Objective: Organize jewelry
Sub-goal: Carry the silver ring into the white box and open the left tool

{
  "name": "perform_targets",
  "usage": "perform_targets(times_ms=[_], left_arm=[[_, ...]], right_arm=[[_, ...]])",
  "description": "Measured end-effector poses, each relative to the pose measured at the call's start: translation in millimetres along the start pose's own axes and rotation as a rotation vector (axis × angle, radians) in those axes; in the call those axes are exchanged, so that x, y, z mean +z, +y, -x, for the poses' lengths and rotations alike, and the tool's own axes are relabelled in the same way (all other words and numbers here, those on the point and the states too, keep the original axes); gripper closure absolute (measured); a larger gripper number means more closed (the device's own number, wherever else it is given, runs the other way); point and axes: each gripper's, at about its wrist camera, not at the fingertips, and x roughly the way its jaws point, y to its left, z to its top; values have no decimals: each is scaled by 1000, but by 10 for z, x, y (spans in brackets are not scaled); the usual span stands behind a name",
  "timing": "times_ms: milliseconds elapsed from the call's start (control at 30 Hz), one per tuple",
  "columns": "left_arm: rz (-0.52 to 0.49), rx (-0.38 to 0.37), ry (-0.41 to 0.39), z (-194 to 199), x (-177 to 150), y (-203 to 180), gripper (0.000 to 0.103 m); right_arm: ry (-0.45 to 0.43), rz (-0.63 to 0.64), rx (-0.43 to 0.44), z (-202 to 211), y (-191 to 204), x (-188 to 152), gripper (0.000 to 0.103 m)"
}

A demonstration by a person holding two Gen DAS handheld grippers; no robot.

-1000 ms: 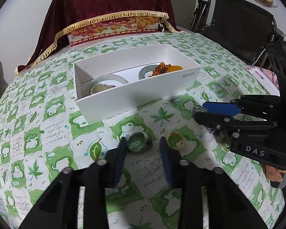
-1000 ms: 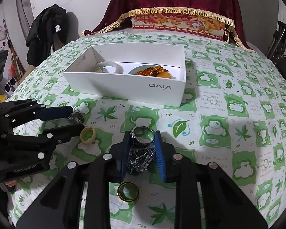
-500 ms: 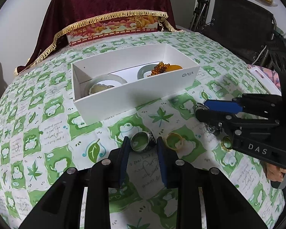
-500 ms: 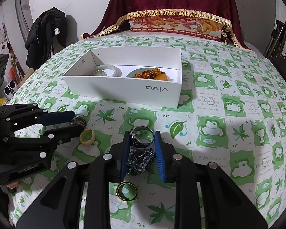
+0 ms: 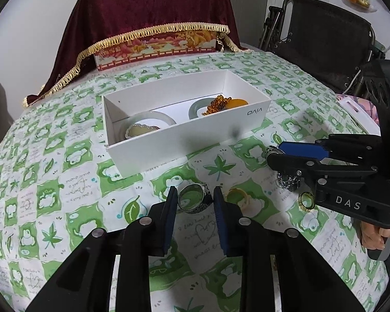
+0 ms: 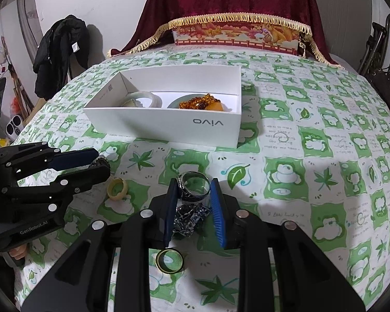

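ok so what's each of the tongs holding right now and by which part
Left tongs pinch an ornate silver ring across its band's outer sides; right tongs pinch an engraved dark ring the same way.

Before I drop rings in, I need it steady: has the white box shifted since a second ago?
No. The white box still has its front wall just behind the same maple-leaf print on the tablecloth.

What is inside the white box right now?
Inside the white box: a pale bangle with a cream, silver-edged pendant within it, and amber beads with an orange piece on a grey-green bangle. The near wall hides the floor beside it.
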Motion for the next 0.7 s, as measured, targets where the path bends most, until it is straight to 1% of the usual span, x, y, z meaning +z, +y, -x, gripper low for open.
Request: perform_targets(times_ms=[167, 333, 567, 700], left_arm=[[-14, 17, -25, 62, -28, -49, 75], [-18, 18, -56, 144, -30, -72, 75], [23, -8, -123, 340, 26, 16, 75], [38, 6, -148, 413, 107, 69, 75]], right_arm=[[-32, 22, -16, 70, 35, 0, 79], [-55, 12, -15, 134, 2, 6, 79], [-138, -27, 19, 338, -73, 55, 79], [-198, -62, 56, 481, -144, 127, 79]])
